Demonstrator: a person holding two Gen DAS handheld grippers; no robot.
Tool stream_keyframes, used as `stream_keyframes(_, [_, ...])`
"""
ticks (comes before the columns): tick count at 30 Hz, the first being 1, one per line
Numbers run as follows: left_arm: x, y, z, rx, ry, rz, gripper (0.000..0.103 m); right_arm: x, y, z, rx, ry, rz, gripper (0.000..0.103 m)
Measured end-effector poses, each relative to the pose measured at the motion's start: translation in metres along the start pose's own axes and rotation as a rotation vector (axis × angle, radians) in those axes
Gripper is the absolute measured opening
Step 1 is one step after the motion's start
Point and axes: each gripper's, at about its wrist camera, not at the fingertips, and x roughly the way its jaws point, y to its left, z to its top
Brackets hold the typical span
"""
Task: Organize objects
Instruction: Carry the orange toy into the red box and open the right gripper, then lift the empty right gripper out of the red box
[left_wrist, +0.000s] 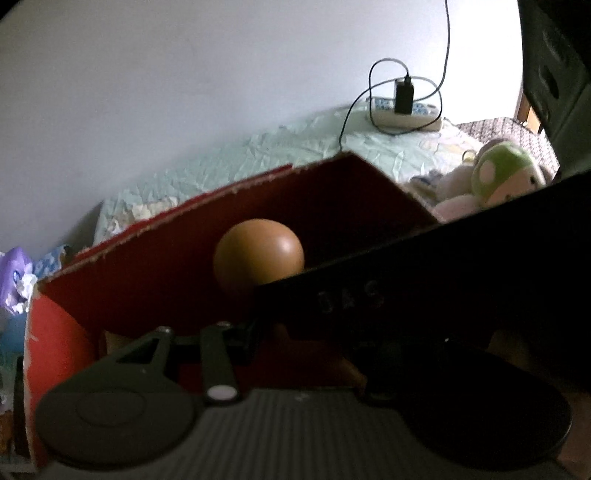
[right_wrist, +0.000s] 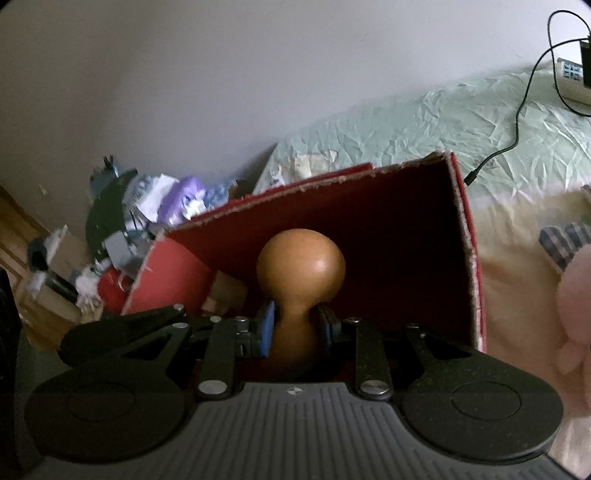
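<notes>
The wooden gourd (right_wrist: 300, 291) stands upright inside the open red cardboard box (right_wrist: 406, 236), its narrow waist clenched between the blue pads (right_wrist: 266, 328) of the right gripper (right_wrist: 297, 328), which reaches in level from the box's open near side. From the left wrist view only the gourd's round head (left_wrist: 258, 254) shows, behind a black body crossing the frame. The left gripper (left_wrist: 258, 332) sits at the box's edge; its fingertips are hidden, so I cannot tell its state. That view alone shows a plush toy (left_wrist: 495, 177) and a power strip (left_wrist: 402, 110) on the green bedsheet (left_wrist: 258, 155).
</notes>
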Motion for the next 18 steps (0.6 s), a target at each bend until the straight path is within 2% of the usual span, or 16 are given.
stream_keyframes(2, [0.005,0.002,-0.001,0.004,0.005,0.022,0.048,0.005,0.006,-0.002,-0.026,0.02,-0.02,0.028])
stream_keyframes(6, [0.014,0.007,-0.004,-0.01,0.023,0.016,0.048,0.007,0.016,-0.01,-0.086,0.017,-0.082,0.028])
stream_keyframes(15, [0.01,0.004,-0.006,-0.003,-0.005,0.038,0.05,0.01,0.008,-0.009,-0.1,0.0,-0.073,0.028])
stream_keyframes(18, [0.01,0.001,-0.006,0.012,-0.017,0.064,0.057,0.01,0.007,-0.009,-0.098,-0.011,-0.055,0.027])
